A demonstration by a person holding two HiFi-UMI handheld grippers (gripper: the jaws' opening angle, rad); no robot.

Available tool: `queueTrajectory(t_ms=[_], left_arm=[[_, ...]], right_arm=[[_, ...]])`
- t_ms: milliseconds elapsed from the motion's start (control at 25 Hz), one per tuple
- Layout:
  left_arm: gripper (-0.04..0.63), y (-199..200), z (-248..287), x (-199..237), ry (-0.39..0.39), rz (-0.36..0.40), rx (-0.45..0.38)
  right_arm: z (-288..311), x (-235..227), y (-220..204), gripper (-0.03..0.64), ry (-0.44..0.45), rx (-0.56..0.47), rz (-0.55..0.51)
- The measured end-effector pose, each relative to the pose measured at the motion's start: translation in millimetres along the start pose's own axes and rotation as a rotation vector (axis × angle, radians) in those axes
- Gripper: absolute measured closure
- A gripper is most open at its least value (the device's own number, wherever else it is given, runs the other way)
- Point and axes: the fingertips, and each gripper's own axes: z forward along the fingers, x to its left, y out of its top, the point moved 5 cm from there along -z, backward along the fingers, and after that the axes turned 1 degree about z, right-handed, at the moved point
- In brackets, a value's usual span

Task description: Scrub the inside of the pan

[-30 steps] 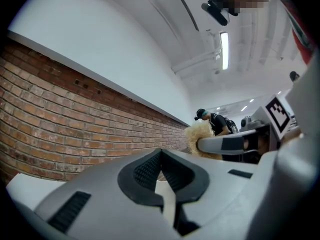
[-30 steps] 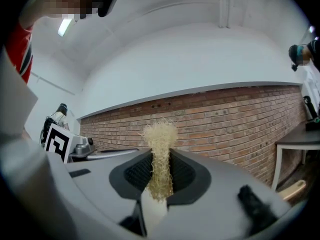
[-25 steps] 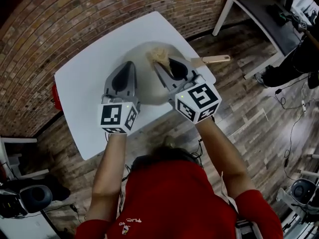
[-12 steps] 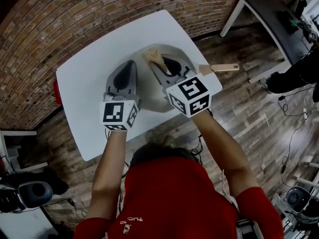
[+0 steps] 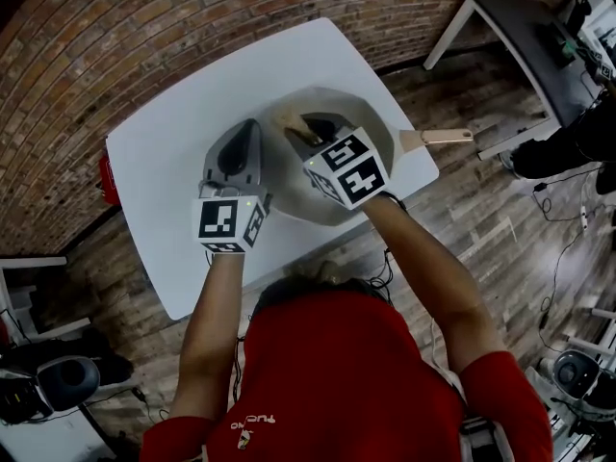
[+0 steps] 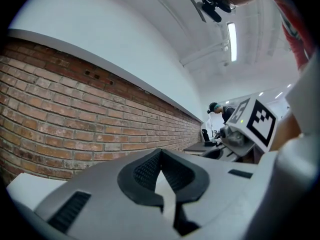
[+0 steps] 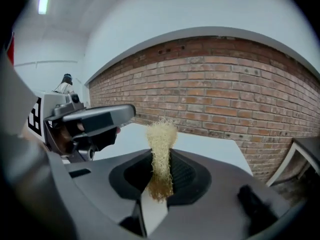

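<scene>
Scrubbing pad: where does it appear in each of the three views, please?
Head view: the scrubbing pad is above centre, over the pan, at the tip of the right hand-held gripper.
Left gripper view: not in it.
Right gripper view: the pad is at centre, pinched between the jaws.
Shared landmark: the brick wall.

We see a red brick wall (image 5: 144, 27) behind a white table (image 5: 173, 147), a wood-plank floor (image 5: 481, 224), a dark desk (image 5: 505, 22) at right, and a ceiling strip light (image 6: 233, 41).
</scene>
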Motion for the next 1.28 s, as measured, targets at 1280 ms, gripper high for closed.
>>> queueTrajectory(t_ms=[1280], left_arm=[[0.581, -16, 1, 24, -0.037, -0.038, 0.012]], right_arm=[[36, -71, -79, 0.531, -0.203, 0.386, 0.107]])
